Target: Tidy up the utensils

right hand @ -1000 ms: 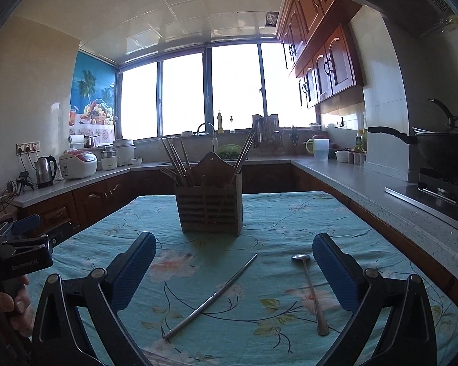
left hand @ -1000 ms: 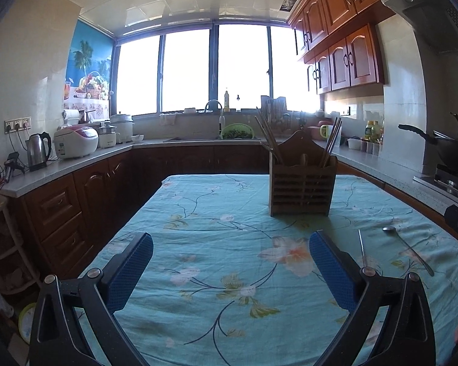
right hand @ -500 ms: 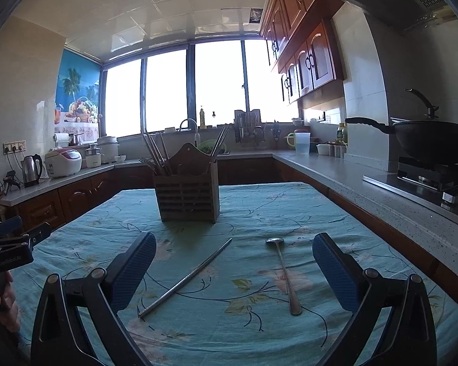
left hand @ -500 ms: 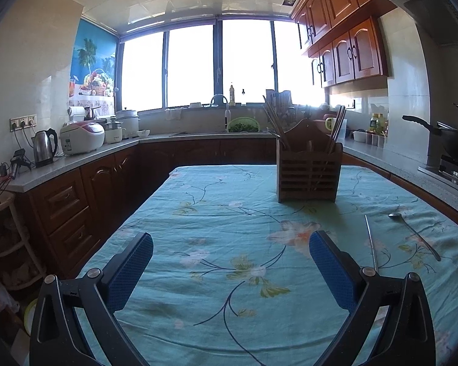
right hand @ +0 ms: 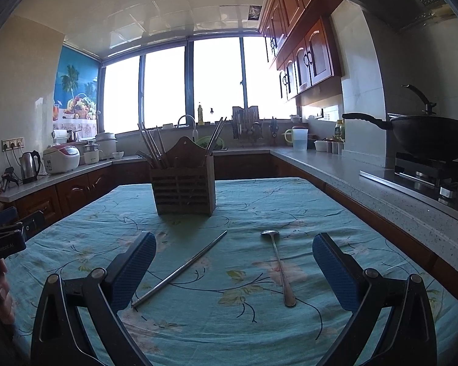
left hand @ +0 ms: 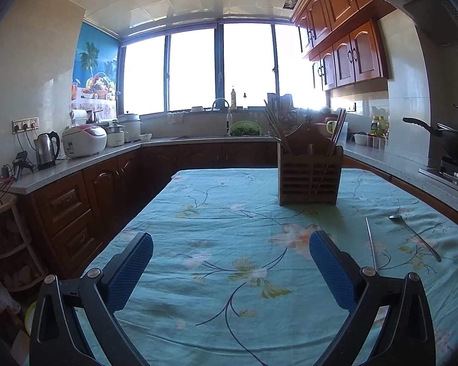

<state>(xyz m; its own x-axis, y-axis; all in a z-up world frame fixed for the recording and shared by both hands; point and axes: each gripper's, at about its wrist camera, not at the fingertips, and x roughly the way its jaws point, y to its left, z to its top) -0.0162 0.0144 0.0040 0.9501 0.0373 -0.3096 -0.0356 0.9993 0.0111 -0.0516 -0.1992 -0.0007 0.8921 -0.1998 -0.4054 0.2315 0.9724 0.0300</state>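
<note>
Chopstick (left hand: 372, 245) runs behind left tool (left hand: 230, 260).

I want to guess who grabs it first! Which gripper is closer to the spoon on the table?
Right. The spoon lies between the open right gripper pads. The left gripper, also open, sits farther off, with the spoon to its right.
</note>
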